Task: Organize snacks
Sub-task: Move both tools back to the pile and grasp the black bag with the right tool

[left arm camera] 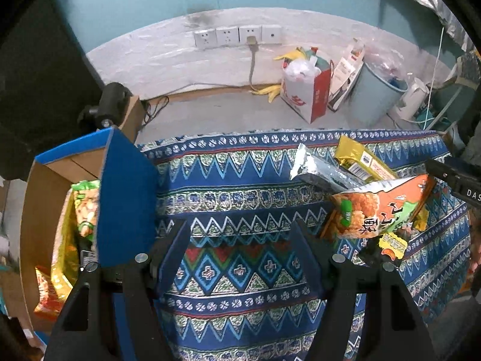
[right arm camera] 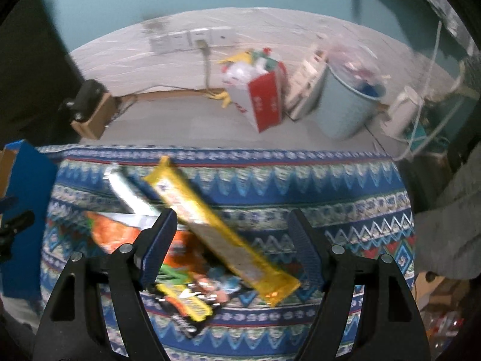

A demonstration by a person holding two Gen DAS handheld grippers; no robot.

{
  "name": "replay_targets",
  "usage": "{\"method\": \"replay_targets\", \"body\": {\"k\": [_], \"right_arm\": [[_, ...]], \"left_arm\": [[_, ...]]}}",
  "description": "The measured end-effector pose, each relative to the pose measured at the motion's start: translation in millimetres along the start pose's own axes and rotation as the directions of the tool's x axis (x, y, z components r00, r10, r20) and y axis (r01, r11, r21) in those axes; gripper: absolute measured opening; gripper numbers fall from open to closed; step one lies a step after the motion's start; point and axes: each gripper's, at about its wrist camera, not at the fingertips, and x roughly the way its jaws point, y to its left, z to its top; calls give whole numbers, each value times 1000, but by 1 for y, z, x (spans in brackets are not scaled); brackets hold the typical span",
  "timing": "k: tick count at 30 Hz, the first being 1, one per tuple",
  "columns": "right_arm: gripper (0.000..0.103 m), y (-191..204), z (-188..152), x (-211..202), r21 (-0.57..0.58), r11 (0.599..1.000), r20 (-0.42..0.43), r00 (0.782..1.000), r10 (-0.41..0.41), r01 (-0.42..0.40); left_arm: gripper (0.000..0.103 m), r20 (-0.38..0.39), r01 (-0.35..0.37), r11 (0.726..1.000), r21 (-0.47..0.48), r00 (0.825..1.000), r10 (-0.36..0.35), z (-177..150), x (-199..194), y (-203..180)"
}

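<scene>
A pile of snack packets lies on the patterned blue cloth [left arm camera: 240,186]: an orange packet [left arm camera: 381,207], a silver packet [left arm camera: 324,171], a long yellow packet [left arm camera: 363,159] and a black and yellow packet [left arm camera: 387,246]. My left gripper [left arm camera: 240,231] is open and empty over bare cloth, left of the pile. A blue cardboard box [left arm camera: 126,198] at the left holds several packets [left arm camera: 85,210]. My right gripper [right arm camera: 231,222] is open above the pile, its jaws on either side of the long yellow packet [right arm camera: 216,225]. The orange packet [right arm camera: 117,231] and the silver packet [right arm camera: 129,192] lie left of it.
Beyond the table's far edge is a concrete floor with a red and white bag [left arm camera: 306,90], a pale blue bin [left arm camera: 375,93], a white kettle [left arm camera: 412,99] and wall sockets [left arm camera: 237,36]. A small cardboard box [right arm camera: 96,117] stands at the far left.
</scene>
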Motion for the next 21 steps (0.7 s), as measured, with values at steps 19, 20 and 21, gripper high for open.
{"method": "replay_targets", "body": {"k": [19, 20, 21], "right_arm": [[75, 24, -49, 47, -106, 992, -196, 979, 49, -71], [75, 31, -53, 47, -121, 989, -205, 977, 54, -80], [75, 37, -57, 48, -138, 986, -212, 975, 60, -91]], "left_arm": [[74, -93, 57, 998, -12, 994, -57, -6, 19, -18], [74, -96, 56, 998, -9, 994, -56, -7, 19, -19], [74, -99, 53, 999, -9, 994, -54, -8, 19, -19]]}}
